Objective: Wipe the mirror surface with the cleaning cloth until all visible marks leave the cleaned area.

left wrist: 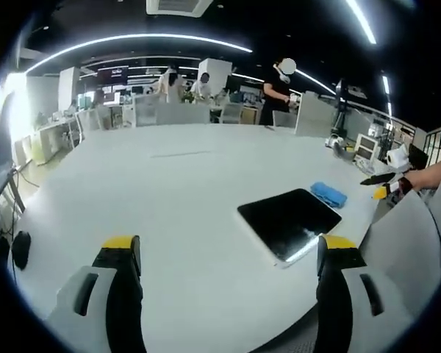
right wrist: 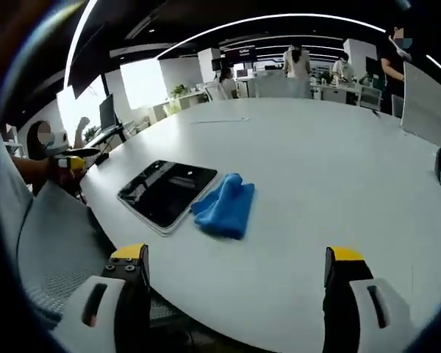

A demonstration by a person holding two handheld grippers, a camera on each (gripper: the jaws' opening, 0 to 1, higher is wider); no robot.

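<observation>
Left gripper view: my left claw hangs over the white worktop with its two yellow-tipped jaws spread wide apart and nothing between them. Ahead and to the right lies the mirror, a dark rounded rectangle flat on the worktop near its edge, with a bright glint along its near corner. The cleaning cloth, blue and bunched, sits just beyond the mirror's far side, beside it; from here I cannot tell whether the two touch. Further right my other claw comes in past the worktop's edge, with a hand behind it. A grey chair back stands at the worktop's rim on the right.

In the right gripper view my right claw is likewise released, jaws wide, holding nothing, low over the near rim of the worktop. The mirror lies ahead to the left, tilted diagonally, reflecting ceiling lights. The cleaning cloth rests crumpled against the mirror's right edge, seemingly touching it. At far left the left claw shows beyond a grey chair. People stand among desks in the office behind.
</observation>
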